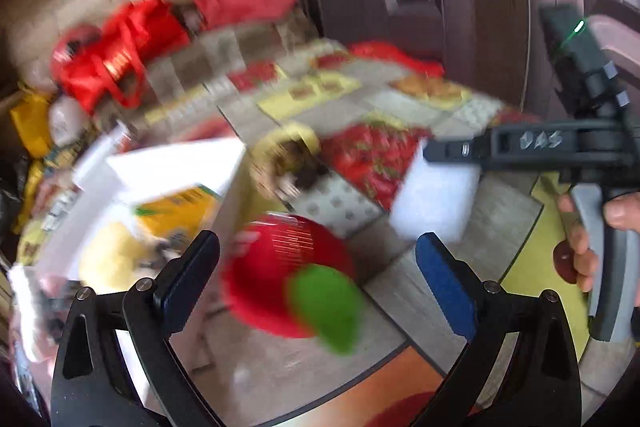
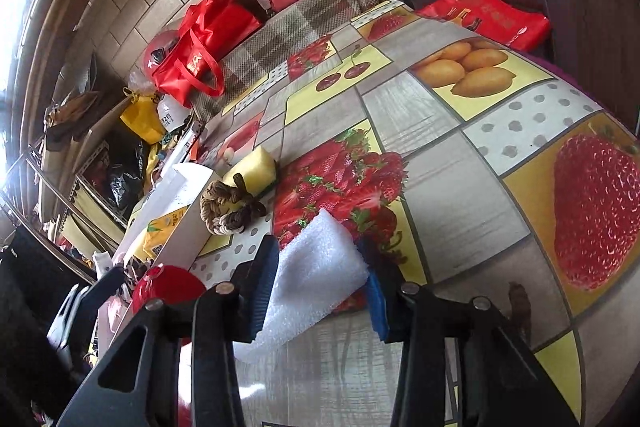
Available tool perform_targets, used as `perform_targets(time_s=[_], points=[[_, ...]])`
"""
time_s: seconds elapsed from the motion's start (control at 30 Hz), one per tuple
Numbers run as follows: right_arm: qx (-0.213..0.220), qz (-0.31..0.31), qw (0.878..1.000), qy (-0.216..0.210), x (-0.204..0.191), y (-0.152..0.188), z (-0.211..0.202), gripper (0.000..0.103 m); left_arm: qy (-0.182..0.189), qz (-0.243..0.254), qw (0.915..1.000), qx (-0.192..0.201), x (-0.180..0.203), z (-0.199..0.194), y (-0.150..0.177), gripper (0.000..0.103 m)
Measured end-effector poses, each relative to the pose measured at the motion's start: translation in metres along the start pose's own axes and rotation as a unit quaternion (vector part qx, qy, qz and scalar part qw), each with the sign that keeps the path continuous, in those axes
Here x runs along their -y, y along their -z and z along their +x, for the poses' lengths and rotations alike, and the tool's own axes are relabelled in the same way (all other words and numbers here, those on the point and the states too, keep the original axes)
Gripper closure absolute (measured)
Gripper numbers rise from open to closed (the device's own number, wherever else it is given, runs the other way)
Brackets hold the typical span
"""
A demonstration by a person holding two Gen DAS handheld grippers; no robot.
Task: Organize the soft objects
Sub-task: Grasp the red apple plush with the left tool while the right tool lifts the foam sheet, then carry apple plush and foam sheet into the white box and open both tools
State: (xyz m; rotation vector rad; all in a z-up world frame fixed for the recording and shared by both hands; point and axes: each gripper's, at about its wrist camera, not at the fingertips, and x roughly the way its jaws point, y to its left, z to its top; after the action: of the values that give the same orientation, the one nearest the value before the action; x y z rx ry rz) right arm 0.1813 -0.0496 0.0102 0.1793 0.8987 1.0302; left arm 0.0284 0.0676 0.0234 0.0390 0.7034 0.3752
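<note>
The right gripper (image 2: 320, 283) clasps a white foam block (image 2: 316, 279) between its two blue-padded fingers (image 2: 262, 279), the block's near end wedged between the pads and its far corner jutting out over the strawberry panel of the fruit-print tablecloth (image 2: 460, 195). Whether the foam rests on the cloth or hangs just above it cannot be told. In the blurred left wrist view, the same block (image 1: 436, 199) shows pinched at the tip of the right gripper (image 1: 448, 155), which reaches in from the right edge with a hand (image 1: 588, 247) on its grey handle. The left gripper (image 1: 316, 287) stands wide apart with nothing between its fingers, hovering over a red bowl (image 1: 264, 267) that carries a green soft object (image 1: 328, 307) at its near rim. Beyond the foam, a yellow sponge (image 2: 256, 167) and a knotted rope toy (image 2: 228, 203) lie touching each other beside a white box (image 2: 176, 211) at the table's left edge, well apart from either set of fingers. Red bags (image 2: 204, 47) crowd the far end.
</note>
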Motion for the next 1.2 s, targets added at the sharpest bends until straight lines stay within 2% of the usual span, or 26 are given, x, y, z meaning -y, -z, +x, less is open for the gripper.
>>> perform_targets(time_s=[0.07,0.17,0.23,0.27,0.4,0.43,0.53,0.57,0.7,0.87,0.93,1.03,1.2], points=[[0.000,0.002,1.000,-0.001,0.001,0.000,0.000,0.062,-0.005,0.010,0.9997,-0.022,0.004,0.011,-0.001,0.003],[0.000,0.003,1.000,-0.004,0.001,0.000,0.000,0.062,0.015,0.007,0.9988,-0.046,0.004,0.021,-0.001,0.007],[0.001,0.004,1.000,-0.006,0.002,0.000,-0.001,0.062,0.024,-0.001,0.9972,-0.070,0.000,0.031,-0.001,0.035],[0.001,0.004,1.000,-0.006,0.001,0.000,-0.001,0.062,0.030,-0.012,0.9966,-0.075,-0.005,0.033,0.000,0.041],[0.002,0.004,1.000,-0.010,0.001,0.000,-0.001,0.063,0.044,-0.033,0.9960,-0.070,-0.008,0.032,-0.002,0.045],[0.002,0.004,1.000,-0.011,0.001,0.000,0.000,0.069,0.044,-0.032,0.9963,-0.066,-0.007,0.031,-0.002,0.046],[0.006,-0.006,1.000,-0.012,-0.003,0.001,-0.002,0.071,0.041,-0.019,0.9985,-0.033,-0.001,0.017,-0.003,0.047],[0.010,-0.012,1.000,-0.012,-0.006,0.001,-0.003,0.072,0.037,-0.011,0.9993,-0.006,0.002,0.006,-0.002,0.047],[0.054,-0.064,0.996,-0.009,-0.027,0.006,-0.019,0.073,0.023,-0.010,0.9977,0.063,0.005,-0.025,0.004,0.047],[0.122,-0.130,0.984,0.000,-0.057,0.023,-0.045,0.074,0.006,-0.015,0.9924,0.122,0.004,-0.060,0.017,0.047],[0.148,-0.147,0.978,0.011,-0.067,0.030,-0.054,0.074,-0.003,-0.016,0.9901,0.139,0.002,-0.072,0.023,0.047],[0.198,-0.182,0.962,0.049,-0.086,0.043,-0.068,0.074,-0.014,-0.029,0.9877,0.153,-0.006,-0.088,0.033,0.047],[0.215,-0.199,0.955,0.038,-0.105,0.053,-0.071,0.074,-0.031,-0.058,0.9859,0.154,-0.029,-0.096,0.041,0.047]])
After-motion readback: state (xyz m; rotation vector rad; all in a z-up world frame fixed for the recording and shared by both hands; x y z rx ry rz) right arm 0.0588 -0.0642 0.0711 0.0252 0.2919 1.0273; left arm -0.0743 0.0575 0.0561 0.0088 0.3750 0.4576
